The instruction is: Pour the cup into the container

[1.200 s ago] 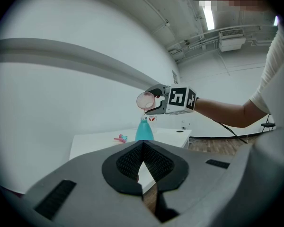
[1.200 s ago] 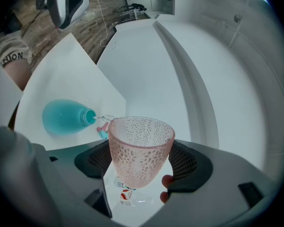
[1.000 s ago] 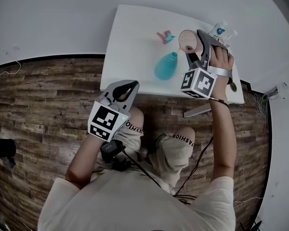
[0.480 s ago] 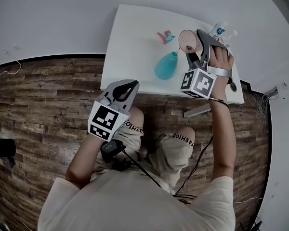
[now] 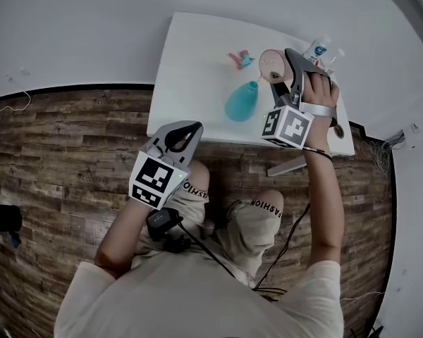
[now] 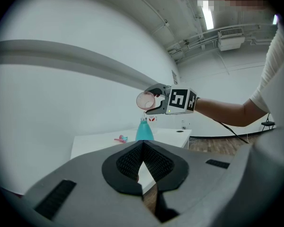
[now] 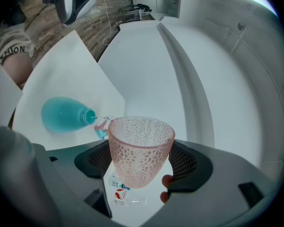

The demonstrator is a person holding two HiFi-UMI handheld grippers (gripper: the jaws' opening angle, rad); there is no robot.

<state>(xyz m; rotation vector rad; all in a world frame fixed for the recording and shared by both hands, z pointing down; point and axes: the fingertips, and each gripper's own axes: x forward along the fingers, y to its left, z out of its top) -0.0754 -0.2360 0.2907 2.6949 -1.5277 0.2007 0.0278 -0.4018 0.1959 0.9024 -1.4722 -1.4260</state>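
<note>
- White table (image 5: 190, 55) ahead of both tongs, set against a plain white wall; dark wood-plank floor (image 5: 63, 132) under it and off to the left.
- In the left gripper view, a bright room with a strip light and pipes along the ceiling.
- Left tongs (image 5: 183, 129) held low over the person's lap, short of the table's near edge and well apart from everything on it; jaws pressed together tip to tip, nothing between them.
- Right tongs (image 5: 282, 67) raised over the right part of the table, clamped on a pink cup (image 7: 139, 150), one dark pad on either side of its dimpled wall.
- Cup tipped well over, mouth turned left and away from the right hand, rim just above and beside the neck of the blue bottle (image 5: 241, 100).
- Blue bottle upright on the table, just left of the right tongs, ahead and to the right of the left tongs; open neck pointing up toward the cup's lip; teal all through, fill level not readable.
- Inside of the cup pale and see-through; contents too faint to tell.
- Beyond the bottle, just left of the cup, a small pink and teal thing (image 5: 241, 57) lying on the table.
- Beyond the right tongs, partly hidden by them, a small clear bottle (image 5: 317, 48) with a printed label.
</note>
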